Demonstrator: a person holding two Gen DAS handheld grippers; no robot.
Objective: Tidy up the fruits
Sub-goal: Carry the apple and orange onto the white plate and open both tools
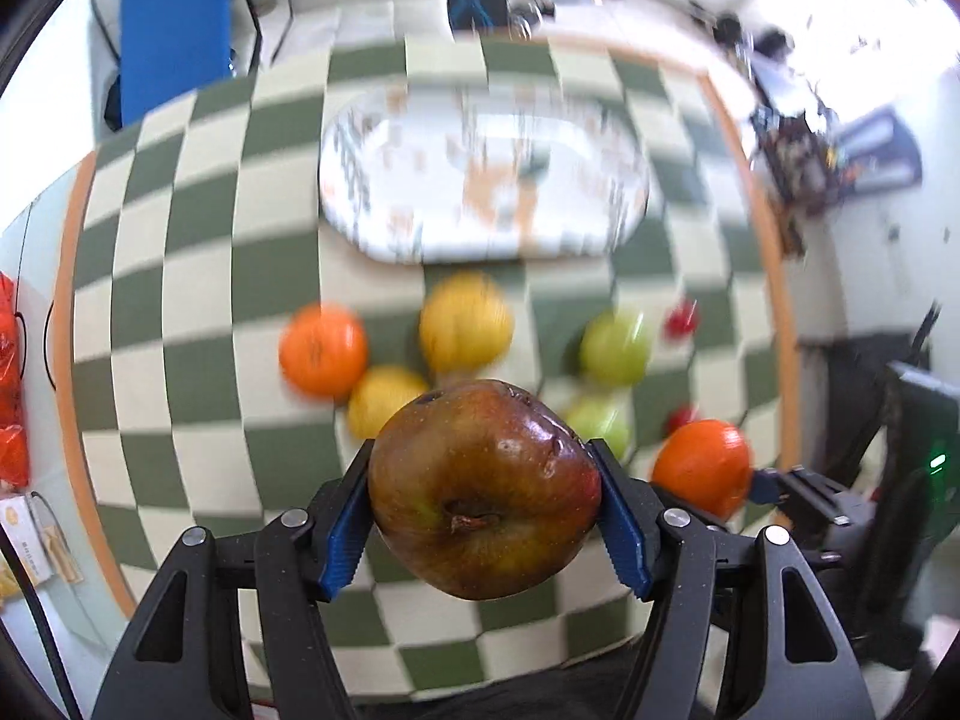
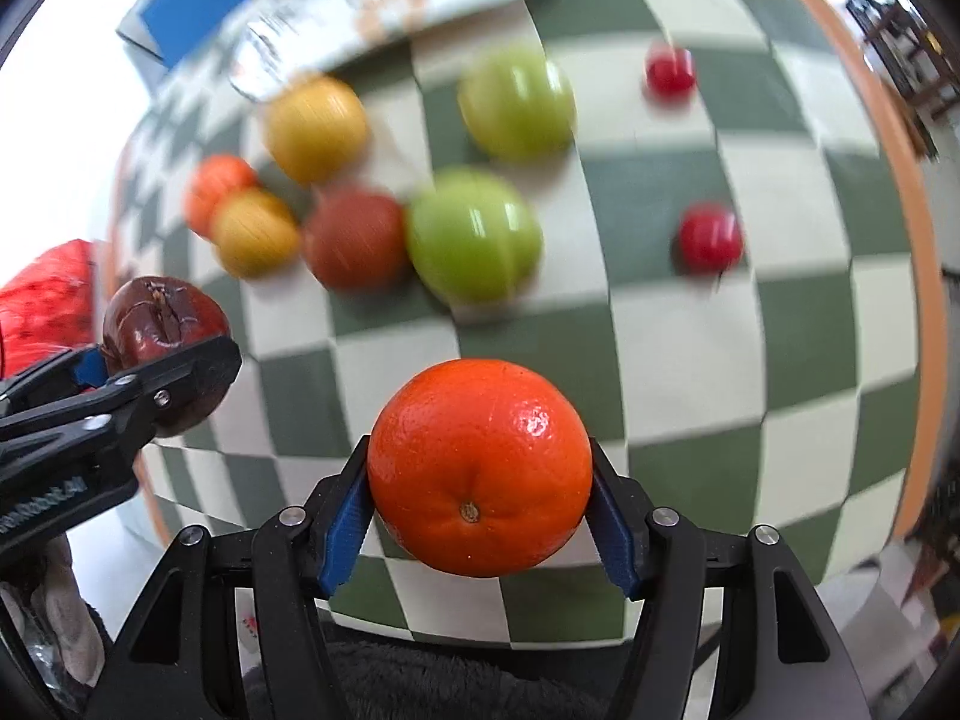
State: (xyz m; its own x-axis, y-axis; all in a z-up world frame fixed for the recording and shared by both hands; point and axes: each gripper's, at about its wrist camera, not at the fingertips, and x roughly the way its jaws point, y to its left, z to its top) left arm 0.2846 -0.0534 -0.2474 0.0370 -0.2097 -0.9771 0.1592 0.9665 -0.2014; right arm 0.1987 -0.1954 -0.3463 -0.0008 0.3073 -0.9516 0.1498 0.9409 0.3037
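Fruits: left gripper pinches a brown apple, right gripper an orange, lifted clear for carrying, near the tray.

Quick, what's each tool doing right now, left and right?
Left tool: shut on the dark red apple, lifted clear of the checkered cloth.
Right tool: shut on the orange, also off the cloth.

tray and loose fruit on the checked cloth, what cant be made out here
- Tray: left wrist view, motion blur smears its print; right wrist view, top edge cuts it off.
- Small red fruits: blurred and small, kind unclear.
- Reddish-brown fruit: right wrist view, blurred; hidden behind the held apple in left wrist view.
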